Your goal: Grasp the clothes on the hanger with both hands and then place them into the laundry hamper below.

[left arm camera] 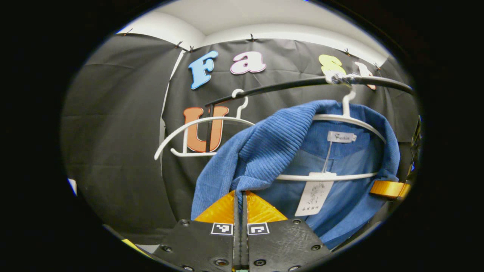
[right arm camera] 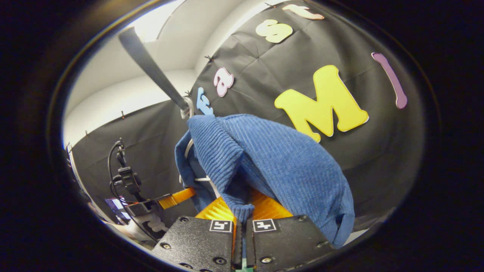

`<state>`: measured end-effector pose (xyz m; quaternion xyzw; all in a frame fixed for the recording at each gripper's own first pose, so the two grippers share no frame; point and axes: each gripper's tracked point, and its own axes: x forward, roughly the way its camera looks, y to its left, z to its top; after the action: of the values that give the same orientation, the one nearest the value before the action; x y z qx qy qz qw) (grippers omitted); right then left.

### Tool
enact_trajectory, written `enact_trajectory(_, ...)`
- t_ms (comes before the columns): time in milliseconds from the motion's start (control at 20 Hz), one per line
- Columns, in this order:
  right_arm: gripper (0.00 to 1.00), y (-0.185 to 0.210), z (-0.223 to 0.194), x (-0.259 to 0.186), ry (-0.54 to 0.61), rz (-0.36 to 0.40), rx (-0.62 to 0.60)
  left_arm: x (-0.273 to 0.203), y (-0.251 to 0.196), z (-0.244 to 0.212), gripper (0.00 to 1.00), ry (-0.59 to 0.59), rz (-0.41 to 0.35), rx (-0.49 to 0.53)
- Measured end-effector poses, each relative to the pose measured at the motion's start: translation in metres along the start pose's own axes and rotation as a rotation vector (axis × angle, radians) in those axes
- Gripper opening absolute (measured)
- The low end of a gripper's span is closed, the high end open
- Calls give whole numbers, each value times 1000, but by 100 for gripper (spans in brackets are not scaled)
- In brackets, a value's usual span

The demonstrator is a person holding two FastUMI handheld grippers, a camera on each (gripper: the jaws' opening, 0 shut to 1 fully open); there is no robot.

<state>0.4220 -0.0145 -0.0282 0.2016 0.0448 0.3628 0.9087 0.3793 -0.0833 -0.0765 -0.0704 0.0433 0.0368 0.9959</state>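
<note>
Blue garment (left arm camera: 264,151) beside empty hanger (left arm camera: 200,132)

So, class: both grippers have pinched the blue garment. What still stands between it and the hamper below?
The white hanger does: the blue garment is still draped over it, and it hooks on the black rail. The left gripper and right gripper each pinch fabric. No hamper is seen here.
</note>
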Motion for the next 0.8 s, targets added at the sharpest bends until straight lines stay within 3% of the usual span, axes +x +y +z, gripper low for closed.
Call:
enact_trajectory(200, 7, 0, 18, -7, -30, 50, 57, 4, 18, 28, 0, -42, 18, -42)
enact_trajectory(250, 7, 0, 24, -9, -44, 72, 85, 6, 23, 36, 4, -53, 25, -47)
enact_trajectory(300, 7, 0, 30, -13, -62, 93, 110, 5, 29, 46, 0, -68, 30, -46)
enact_trajectory(350, 7, -1, 37, -15, -80, 108, 140, 5, 34, 56, 5, -84, 33, -57)
enact_trajectory(400, 7, -4, 45, -20, -103, 120, 177, 7, 37, 67, 0, -96, 30, -77)
enact_trajectory(450, 7, -5, 54, -23, -127, 134, 219, 8, 40, 77, 4, -112, 24, -99)
enact_trajectory(650, 7, -13, 77, -26, -182, 159, 326, 19, 42, 102, 0, -139, -4, -139)
enact_trajectory(750, 7, -9, 81, -32, -183, 195, 335, 22, 41, 107, 0, -137, -13, -135)
enact_trajectory(800, 7, -10, 83, -34, -179, 198, 317, 21, 41, 106, 5, -136, -18, -135)
